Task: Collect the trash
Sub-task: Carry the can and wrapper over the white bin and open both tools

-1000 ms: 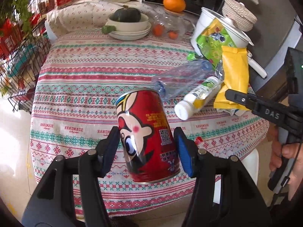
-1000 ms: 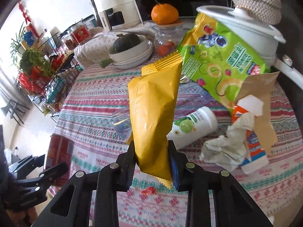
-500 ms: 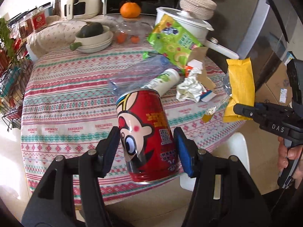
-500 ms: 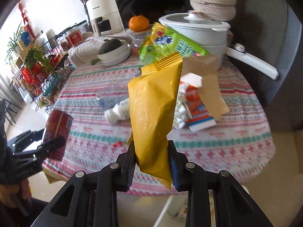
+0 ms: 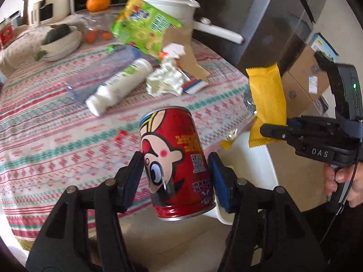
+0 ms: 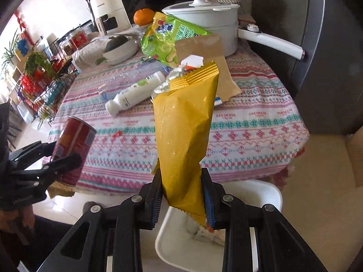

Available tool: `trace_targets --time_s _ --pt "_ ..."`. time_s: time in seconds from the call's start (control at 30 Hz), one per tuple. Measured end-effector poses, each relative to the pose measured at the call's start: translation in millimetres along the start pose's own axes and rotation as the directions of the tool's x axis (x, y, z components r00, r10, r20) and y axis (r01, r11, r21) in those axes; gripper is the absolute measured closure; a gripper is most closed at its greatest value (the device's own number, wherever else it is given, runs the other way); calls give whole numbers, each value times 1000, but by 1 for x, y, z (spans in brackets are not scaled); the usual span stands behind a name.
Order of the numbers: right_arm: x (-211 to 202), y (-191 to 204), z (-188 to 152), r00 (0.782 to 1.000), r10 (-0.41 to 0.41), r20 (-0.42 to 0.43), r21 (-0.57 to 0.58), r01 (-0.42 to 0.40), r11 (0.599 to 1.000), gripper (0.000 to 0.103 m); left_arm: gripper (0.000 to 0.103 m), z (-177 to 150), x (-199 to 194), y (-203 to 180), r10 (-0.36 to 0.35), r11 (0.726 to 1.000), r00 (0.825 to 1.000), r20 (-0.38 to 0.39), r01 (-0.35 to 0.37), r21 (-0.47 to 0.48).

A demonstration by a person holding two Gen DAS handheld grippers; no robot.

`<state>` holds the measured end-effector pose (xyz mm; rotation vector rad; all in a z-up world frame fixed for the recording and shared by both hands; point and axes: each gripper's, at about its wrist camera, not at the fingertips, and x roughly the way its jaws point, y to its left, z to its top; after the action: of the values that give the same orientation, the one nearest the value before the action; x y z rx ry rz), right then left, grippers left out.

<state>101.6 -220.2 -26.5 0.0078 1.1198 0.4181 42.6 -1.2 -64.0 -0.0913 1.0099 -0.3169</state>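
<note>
My left gripper (image 5: 175, 179) is shut on a red can (image 5: 175, 167) with a cartoon face, held off the table's near edge. It also shows in the right wrist view (image 6: 72, 145). My right gripper (image 6: 182, 201) is shut on a yellow snack wrapper (image 6: 185, 136), held above a white bin (image 6: 181, 242) on the floor. The wrapper also shows in the left wrist view (image 5: 266, 99). On the table (image 5: 45, 136) lie a white bottle (image 5: 120, 86), a clear plastic bottle (image 5: 90, 77), crumpled paper (image 5: 165, 81), a green snack bag (image 5: 143, 29) and a torn brown paper carton (image 5: 188, 56).
A white pot (image 6: 204, 22) with a long handle, a bowl (image 6: 118, 49) with a dark squash, an orange (image 6: 143, 16) and a white appliance (image 6: 109, 11) stand at the table's back. A wire rack (image 6: 38, 86) is at the left. A cardboard box (image 5: 304, 77) sits beyond the table.
Both grippers have drawn back and swung right, off the table edge, with the can and the wrapper still held. The white bin has come under the right gripper.
</note>
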Motion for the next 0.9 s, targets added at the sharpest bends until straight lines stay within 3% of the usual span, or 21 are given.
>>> trace_targets --time_s 0.4,0.67,0.9 --pt "6 -62 -54 993 -86 -84 44 90 995 70 44 -30 58 -84 -104 971 984 -143 132 200" --pt "5 -96 -81 985 -111 -130 88 123 989 70 44 -38 91 -110 -106 955 977 -183 151 255" --pt "11 -115 -95 977 -125 -174 113 146 983 70 43 -40 110 -117 -72 953 979 -193 125 277"
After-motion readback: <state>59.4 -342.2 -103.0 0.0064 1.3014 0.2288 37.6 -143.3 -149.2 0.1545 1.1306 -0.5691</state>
